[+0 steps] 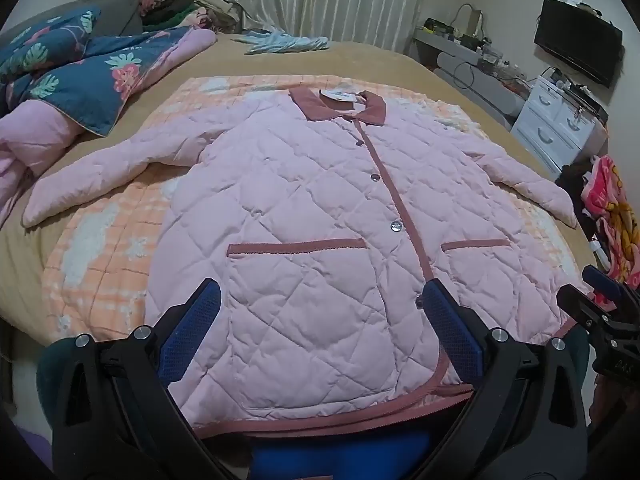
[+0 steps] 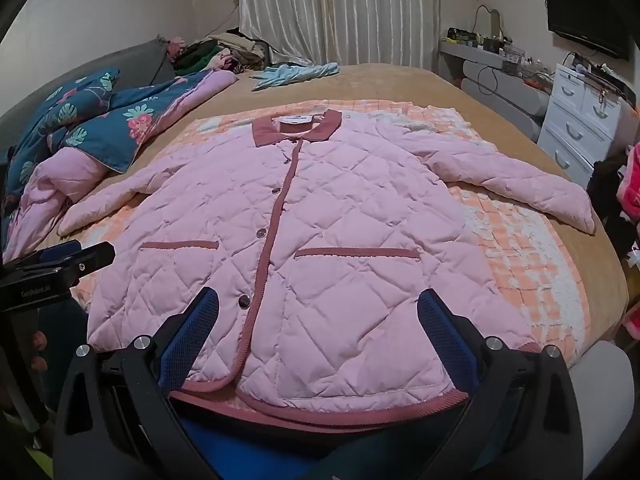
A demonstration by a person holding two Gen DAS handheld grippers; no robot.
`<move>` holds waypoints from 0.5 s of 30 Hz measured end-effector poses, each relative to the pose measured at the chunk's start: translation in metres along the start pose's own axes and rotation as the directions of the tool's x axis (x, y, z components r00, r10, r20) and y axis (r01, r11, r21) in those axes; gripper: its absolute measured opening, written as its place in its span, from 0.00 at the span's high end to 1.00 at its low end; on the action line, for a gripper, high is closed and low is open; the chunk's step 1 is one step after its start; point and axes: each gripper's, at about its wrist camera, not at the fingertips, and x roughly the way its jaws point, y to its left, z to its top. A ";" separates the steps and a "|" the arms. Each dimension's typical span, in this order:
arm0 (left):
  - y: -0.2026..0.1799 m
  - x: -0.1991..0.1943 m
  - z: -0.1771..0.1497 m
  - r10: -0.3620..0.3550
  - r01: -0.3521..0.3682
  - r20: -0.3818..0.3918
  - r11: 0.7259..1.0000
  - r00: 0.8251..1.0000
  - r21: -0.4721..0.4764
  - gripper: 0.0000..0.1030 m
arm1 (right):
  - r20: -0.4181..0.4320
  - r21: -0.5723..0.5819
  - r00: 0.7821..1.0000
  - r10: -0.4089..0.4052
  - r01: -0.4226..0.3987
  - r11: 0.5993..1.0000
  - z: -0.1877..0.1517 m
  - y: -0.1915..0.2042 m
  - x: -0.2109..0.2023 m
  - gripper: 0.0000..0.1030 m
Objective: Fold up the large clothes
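A pink quilted jacket (image 1: 304, 208) (image 2: 320, 216) with a dark rose collar and trim lies flat, front up and buttoned, on an orange checked blanket (image 1: 100, 264) (image 2: 520, 248), both sleeves spread out to the sides. My left gripper (image 1: 320, 320) hovers open above the jacket's lower left half, near the hem. Over the lower right half my right gripper (image 2: 318, 320) is open too. Nothing sits between either pair of blue pads. The right gripper (image 1: 600, 304) shows at the right edge of the left wrist view, and the left gripper (image 2: 60, 264) at the left edge of the right wrist view.
A tan bed (image 1: 360, 60) carries the blanket. A blue floral quilt (image 1: 80, 68) is bunched at the left, a light blue cloth (image 1: 284, 42) lies at the far side. White drawers (image 1: 560, 120), a cluttered shelf and a wall screen (image 1: 576, 36) stand to the right.
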 end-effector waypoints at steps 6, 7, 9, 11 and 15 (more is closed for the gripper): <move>0.005 0.000 0.001 0.002 -0.002 0.000 1.000 1.000 -0.006 0.08 | 0.002 -0.010 1.000 0.010 -0.010 1.000 -0.001 0.002 0.000 0.04; 0.007 0.001 0.002 0.002 -0.002 -0.001 1.000 1.000 -0.008 0.08 | 0.002 -0.012 1.000 0.013 -0.013 1.000 -0.001 0.003 -0.001 0.04; -0.001 0.000 0.000 0.010 -0.010 0.006 1.000 1.000 0.011 0.08 | -0.001 -0.015 1.000 0.016 -0.016 1.000 -0.002 0.009 0.001 0.04; 0.000 0.001 0.000 0.009 -0.009 0.005 1.000 1.000 0.009 0.08 | 0.000 -0.017 1.000 0.018 -0.018 1.000 -0.003 0.010 0.001 0.04; -0.002 0.000 0.000 0.013 -0.013 0.008 1.000 1.000 0.016 0.08 | 0.004 -0.021 1.000 0.022 -0.022 1.000 -0.001 0.009 -0.003 0.04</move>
